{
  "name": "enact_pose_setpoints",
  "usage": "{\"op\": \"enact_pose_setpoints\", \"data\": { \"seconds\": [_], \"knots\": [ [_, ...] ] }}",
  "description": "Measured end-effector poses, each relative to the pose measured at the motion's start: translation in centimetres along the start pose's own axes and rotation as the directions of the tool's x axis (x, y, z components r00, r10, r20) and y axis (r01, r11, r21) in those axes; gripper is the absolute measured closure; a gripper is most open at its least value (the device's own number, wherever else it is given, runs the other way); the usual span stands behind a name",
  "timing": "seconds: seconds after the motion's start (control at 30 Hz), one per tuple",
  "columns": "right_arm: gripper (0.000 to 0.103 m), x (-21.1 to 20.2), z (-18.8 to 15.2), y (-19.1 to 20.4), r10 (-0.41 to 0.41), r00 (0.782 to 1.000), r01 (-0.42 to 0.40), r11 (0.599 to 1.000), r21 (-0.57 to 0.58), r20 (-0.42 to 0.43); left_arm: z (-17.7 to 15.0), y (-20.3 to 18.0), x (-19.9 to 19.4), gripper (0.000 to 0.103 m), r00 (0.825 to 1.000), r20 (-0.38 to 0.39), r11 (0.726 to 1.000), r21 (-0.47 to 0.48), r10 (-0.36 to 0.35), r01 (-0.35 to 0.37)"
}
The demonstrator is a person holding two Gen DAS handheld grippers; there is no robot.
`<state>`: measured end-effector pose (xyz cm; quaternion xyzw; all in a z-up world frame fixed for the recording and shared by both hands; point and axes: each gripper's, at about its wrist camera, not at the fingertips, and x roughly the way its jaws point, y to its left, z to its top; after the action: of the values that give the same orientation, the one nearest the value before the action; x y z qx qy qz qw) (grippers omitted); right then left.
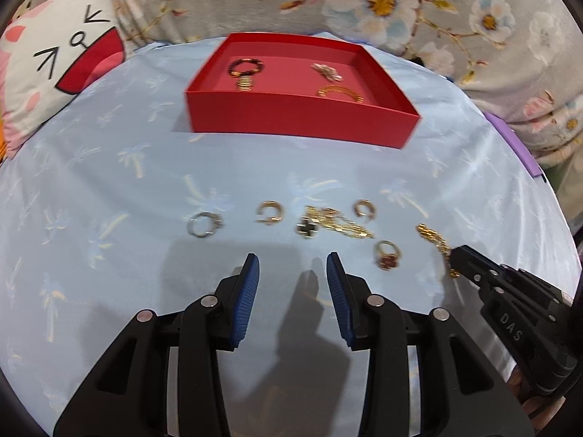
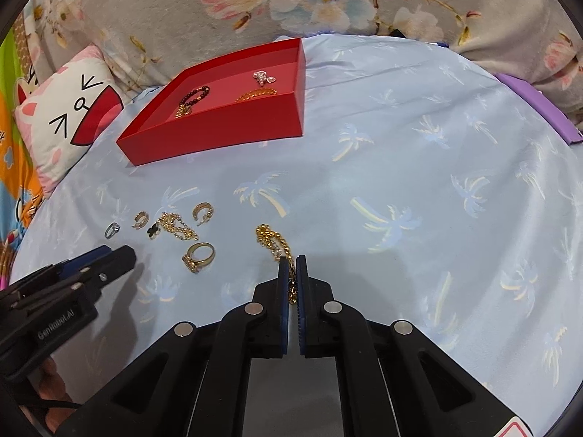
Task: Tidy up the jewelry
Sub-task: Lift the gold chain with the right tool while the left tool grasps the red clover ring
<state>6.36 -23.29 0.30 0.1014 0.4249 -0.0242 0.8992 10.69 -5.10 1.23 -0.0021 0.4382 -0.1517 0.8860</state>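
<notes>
Your red cardboard tray (image 2: pixel 233 127) holds 3 pieces; 6 stay on the blue cloth (image 2: pixel 400 167). Right gripper (image 2: pixel 291 266) pinches the gold chain (image 2: pixel 275 242); left gripper (image 1: pixel 292 269) gapes empty.

The right gripper (image 2: pixel 292 260) points steeply down, fingers (image 2: pixel 284 273) pressed nearly together; the left gripper (image 1: pixel 292 260) hangs partly spread, fingers (image 1: pixel 251 276) apart.

Open cloth (image 2: pixel 400 167) ahead and right of the right gripper's fingers (image 2: pixel 283 276), loose rings (image 2: pixel 198 255) crowding left, red box (image 2: pixel 226 134) farther ahead-left.
</notes>
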Motion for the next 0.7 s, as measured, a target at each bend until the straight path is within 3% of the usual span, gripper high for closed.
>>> {"op": "enact_pose_setpoints", "data": {
  "seconds": [0.3, 0.57, 0.7],
  "knots": [
    [0.1, -0.6, -0.5, -1.3, 0.004, 1.0, -0.004, 1.0, 0.026, 0.002, 0.1, -3.9, 1.9, 0.066, 0.999, -0.019, 0.998, 0.058, -0.036, 0.037],
    [0.1, -0.7, -0.4, -2.1, 0.017, 1.0, -0.017, 0.999, 0.046, 0.004, 0.3, -5.0, 2.2, 0.066, 0.997, -0.03, 0.995, 0.066, -0.073, 0.075],
    [0.1, -0.7, -0.4, -2.3, 0.018, 1.0, -0.019, 0.998, 0.052, 0.005, 0.5, -5.6, 2.5, 0.066, 0.998, -0.026, 0.995, 0.086, -0.056, 0.058]
  ]
}}
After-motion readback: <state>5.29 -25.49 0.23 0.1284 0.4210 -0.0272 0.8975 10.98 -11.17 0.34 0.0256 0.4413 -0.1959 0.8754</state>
